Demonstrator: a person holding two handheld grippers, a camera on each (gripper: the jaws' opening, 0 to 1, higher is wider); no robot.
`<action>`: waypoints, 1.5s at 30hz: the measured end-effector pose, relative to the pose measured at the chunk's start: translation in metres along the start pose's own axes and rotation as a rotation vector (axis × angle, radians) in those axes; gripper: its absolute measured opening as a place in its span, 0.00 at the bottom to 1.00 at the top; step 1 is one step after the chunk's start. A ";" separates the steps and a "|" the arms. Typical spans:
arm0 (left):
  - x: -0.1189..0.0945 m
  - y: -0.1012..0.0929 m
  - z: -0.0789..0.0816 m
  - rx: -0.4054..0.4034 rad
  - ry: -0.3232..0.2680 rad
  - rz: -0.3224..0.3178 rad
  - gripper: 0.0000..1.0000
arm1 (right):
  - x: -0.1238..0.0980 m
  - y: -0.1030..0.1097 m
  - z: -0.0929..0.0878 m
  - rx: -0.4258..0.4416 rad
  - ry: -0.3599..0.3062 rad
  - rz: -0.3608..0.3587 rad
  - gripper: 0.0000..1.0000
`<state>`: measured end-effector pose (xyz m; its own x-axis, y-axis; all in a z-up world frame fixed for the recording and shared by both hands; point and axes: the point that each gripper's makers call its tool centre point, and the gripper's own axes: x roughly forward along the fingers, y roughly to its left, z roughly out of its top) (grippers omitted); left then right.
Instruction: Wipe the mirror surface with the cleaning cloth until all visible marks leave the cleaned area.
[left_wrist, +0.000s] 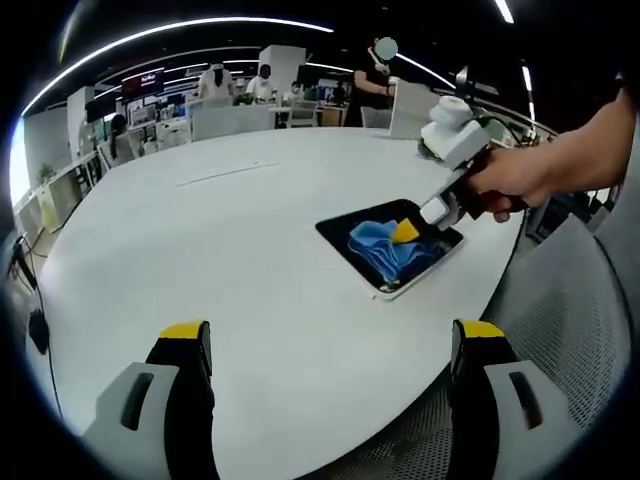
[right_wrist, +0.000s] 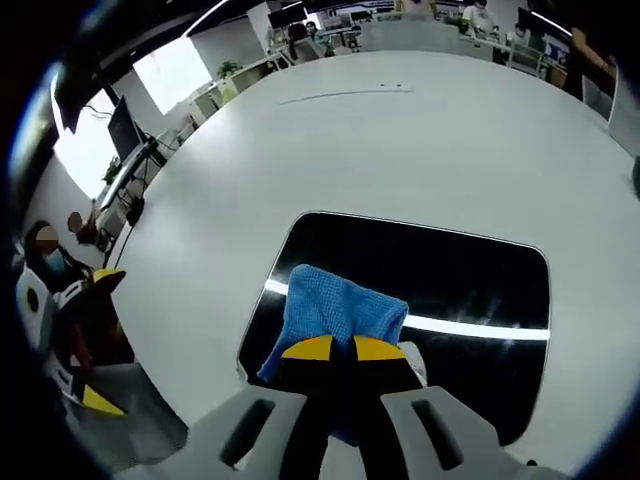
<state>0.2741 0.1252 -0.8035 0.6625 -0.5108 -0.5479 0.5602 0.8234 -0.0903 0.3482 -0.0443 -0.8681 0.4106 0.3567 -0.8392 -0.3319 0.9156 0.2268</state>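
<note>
Right gripper view: one right gripper (right_wrist: 332, 349), jaws pinching one blue cloth (right_wrist: 335, 305) on one mirror (right_wrist: 470, 275); one left gripper (left_wrist: 330, 345) spread over the white table (left_wrist: 200, 230).

Blue cloth (right_wrist: 335, 310), dark mirror (right_wrist: 450, 290), white table (left_wrist: 230, 250), yellow-tipped tongs (right_wrist: 333, 349).

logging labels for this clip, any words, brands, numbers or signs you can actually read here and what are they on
None can be read.
Dark sign on the far wall in the left gripper view: it carries marks, too small and blurred to read.
Mirror, blue cleaning cloth, white table and both grippers, left and right: no text visible on them.
</note>
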 end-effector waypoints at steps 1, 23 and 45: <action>0.000 0.000 0.000 0.001 -0.002 -0.001 0.99 | -0.001 0.001 -0.002 0.002 0.000 0.001 0.00; 0.000 0.000 0.000 0.008 -0.006 0.001 0.99 | -0.010 0.014 -0.024 0.016 0.018 0.026 0.00; -0.001 0.003 0.003 -0.005 -0.020 0.011 0.99 | -0.014 0.020 -0.033 0.039 0.039 0.055 0.00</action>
<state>0.2763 0.1271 -0.8004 0.6786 -0.5063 -0.5321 0.5502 0.8304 -0.0884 0.3080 -0.0372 -0.8682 0.3593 0.3995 -0.8434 -0.3194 0.9018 0.2911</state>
